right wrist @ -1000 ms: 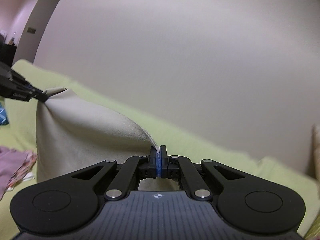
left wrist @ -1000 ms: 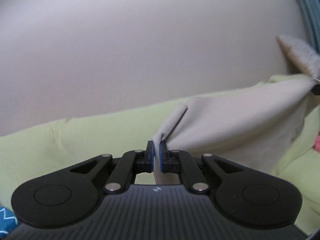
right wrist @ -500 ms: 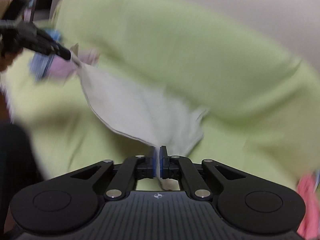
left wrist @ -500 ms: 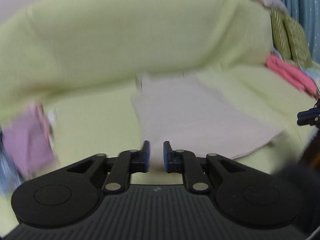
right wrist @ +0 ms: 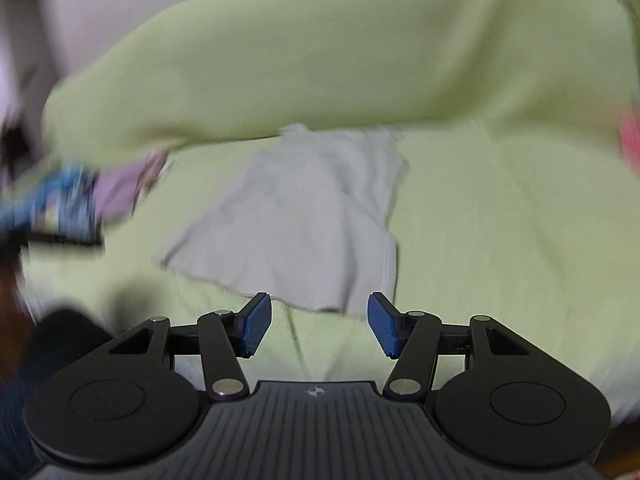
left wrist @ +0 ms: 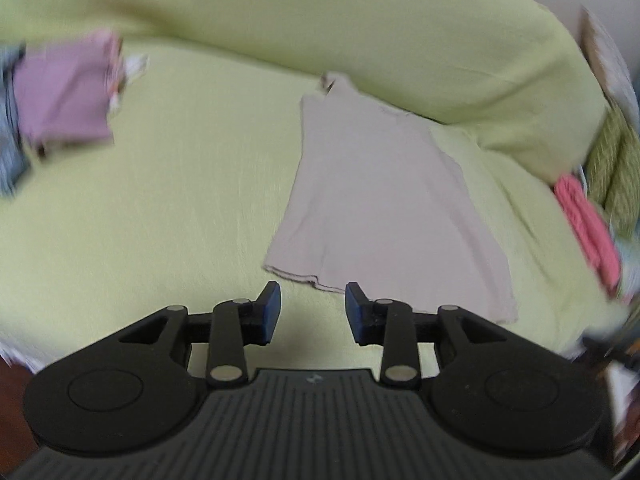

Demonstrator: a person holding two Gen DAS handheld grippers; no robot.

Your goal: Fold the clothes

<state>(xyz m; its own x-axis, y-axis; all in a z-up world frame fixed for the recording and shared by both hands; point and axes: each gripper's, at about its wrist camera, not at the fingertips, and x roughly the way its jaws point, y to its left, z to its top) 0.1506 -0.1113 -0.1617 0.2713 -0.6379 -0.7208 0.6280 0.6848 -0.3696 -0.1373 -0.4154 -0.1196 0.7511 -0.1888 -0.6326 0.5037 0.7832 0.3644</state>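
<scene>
A pale beige garment lies spread flat on the light green sofa seat, its hem nearest me. My left gripper hovers just short of the hem's left part, jaws opening, nothing between the blue pads. In the right wrist view the same garment lies ahead. My right gripper sits just below the hem's right corner, jaws opening wide, with only sofa cover between them. The left gripper's black tip shows blurred at the far left.
A folded purple garment over blue patterned cloth sits at the seat's left. Pink clothes and green patterned cushions lie at the right. The green backrest rises behind the garment.
Both grippers held the beige garment up by its edge. They swung down to the sofa and let go. The garment now lies flat and both pairs of jaws have spread.
</scene>
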